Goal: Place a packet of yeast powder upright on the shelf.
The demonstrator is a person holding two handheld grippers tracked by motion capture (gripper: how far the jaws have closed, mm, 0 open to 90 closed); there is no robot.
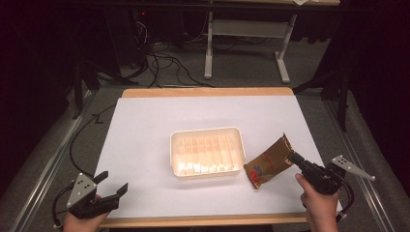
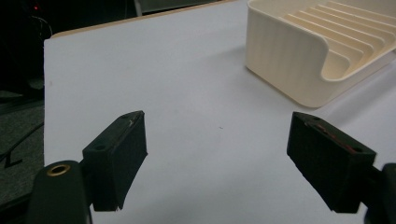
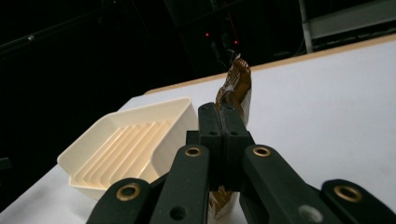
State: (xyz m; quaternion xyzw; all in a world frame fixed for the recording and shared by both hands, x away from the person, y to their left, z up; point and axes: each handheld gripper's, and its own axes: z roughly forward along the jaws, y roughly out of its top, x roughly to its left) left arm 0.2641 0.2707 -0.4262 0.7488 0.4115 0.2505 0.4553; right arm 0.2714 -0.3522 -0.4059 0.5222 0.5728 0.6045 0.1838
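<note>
1. The right gripper (image 1: 292, 157) pinches one crinkly brown foil packet (image 1: 267, 162) – its long side slants up, just right of one ribbed cream plastic tray (image 1: 207, 133).
2. The left gripper (image 1: 112, 186) gapes wide – holding nothing.

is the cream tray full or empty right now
Empty. The high view shows only bare ribs inside the cream tray; the brown packet is outside it, beside its right end, pinched in the right tongs.

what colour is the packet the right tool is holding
Brown-gold foil packet with small red and blue print, clearest in the high view.
</note>
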